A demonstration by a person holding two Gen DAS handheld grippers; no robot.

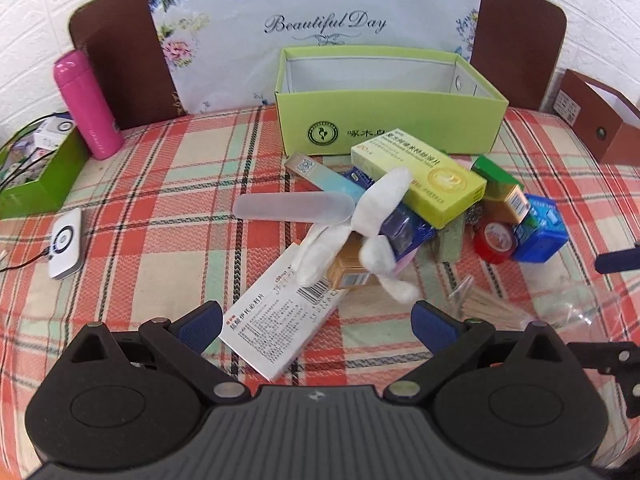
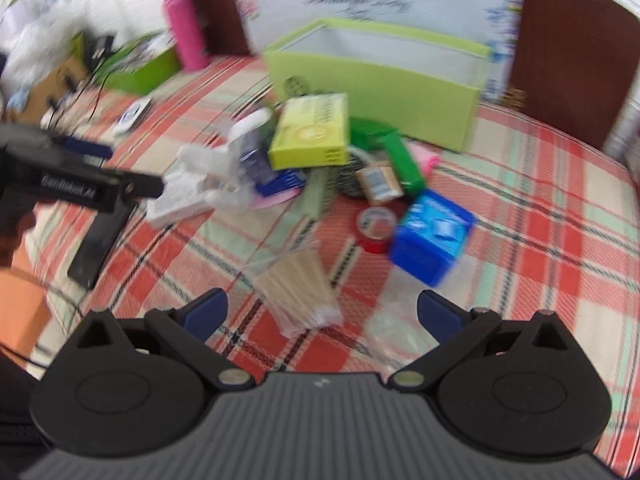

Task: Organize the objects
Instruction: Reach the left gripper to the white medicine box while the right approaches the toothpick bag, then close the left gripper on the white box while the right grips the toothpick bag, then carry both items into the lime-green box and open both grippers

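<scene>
A bed covered by a red, green and cream plaid sheet (image 1: 168, 184) is seen, with a brown headboard (image 1: 516, 40) and a floral pillow (image 1: 304, 12) printed "Beautiful Day" behind it. An open light-green box (image 1: 384, 120) is set on the sheet just in front of the pillow; its inside looks empty as far as can be seen. A heap of things is piled directly in front of that box: a yellow-green medicine carton (image 1: 420, 176) rests tilted on top, a white glove (image 1: 368, 220) is draped over the middle, and a white printed carton (image 1: 280, 316) lies nearest the left tool. To the right of the heap a blue box (image 2: 432, 236) and a red tape roll (image 2: 374, 226) are found touching. A clear bag of wooden sticks (image 2: 298, 284) lies just ahead of the right tool. A pink bottle (image 1: 86, 104) stands upright at the far left, beside a darker green box (image 1: 36, 176).

The left tool (image 1: 316, 320) is held spread wide, nothing pinched, above the near end of the white carton. The right tool (image 2: 322, 312) is likewise spread and empty; its view is blurred.
</scene>
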